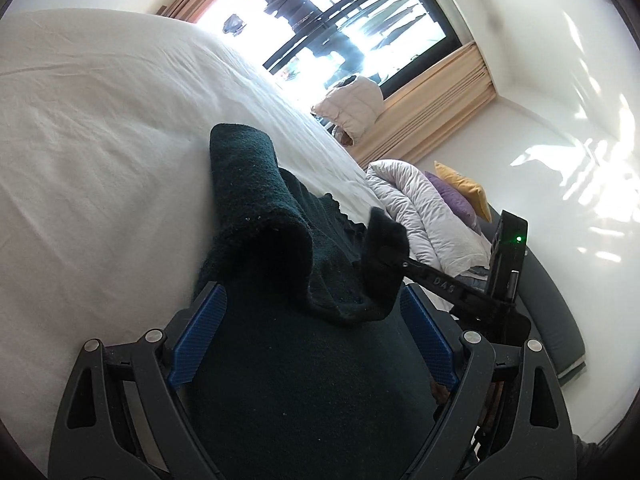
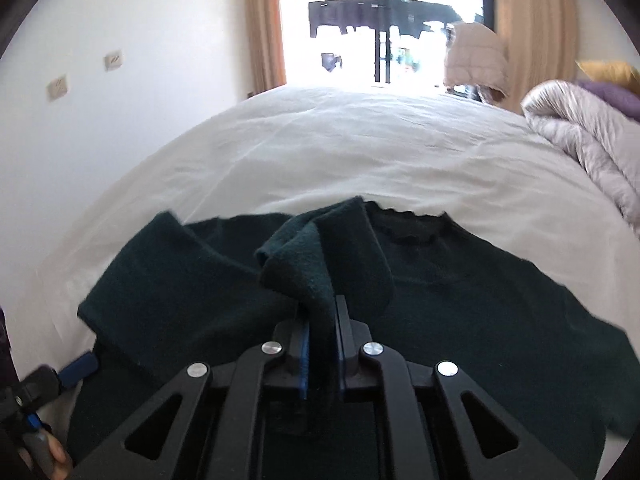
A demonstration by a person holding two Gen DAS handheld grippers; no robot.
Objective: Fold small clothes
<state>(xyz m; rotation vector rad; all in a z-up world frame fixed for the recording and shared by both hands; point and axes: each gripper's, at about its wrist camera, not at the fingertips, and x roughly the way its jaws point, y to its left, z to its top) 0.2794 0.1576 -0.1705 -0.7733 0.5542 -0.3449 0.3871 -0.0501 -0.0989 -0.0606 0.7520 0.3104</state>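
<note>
A dark green knit sweater (image 2: 460,292) lies on the white bed (image 2: 360,152), neck hole toward the window. My right gripper (image 2: 322,320) is shut on a bunched fold of the sweater's sleeve (image 2: 304,264), lifted over the body. In the left wrist view my left gripper (image 1: 312,300) is open, its blue pads (image 1: 200,320) apart over the sweater (image 1: 280,380). A folded sleeve (image 1: 248,184) lies ahead of it. The right gripper (image 1: 384,248) shows there too, pinching cloth. The left gripper's blue finger (image 2: 78,366) shows at the lower left of the right wrist view.
A rolled grey-white quilt (image 2: 580,132) with purple and yellow pillows (image 1: 460,196) lies at the bed's right side. A window with tan curtains (image 2: 264,28) is beyond the bed. A pale puffer jacket (image 2: 476,56) hangs near it.
</note>
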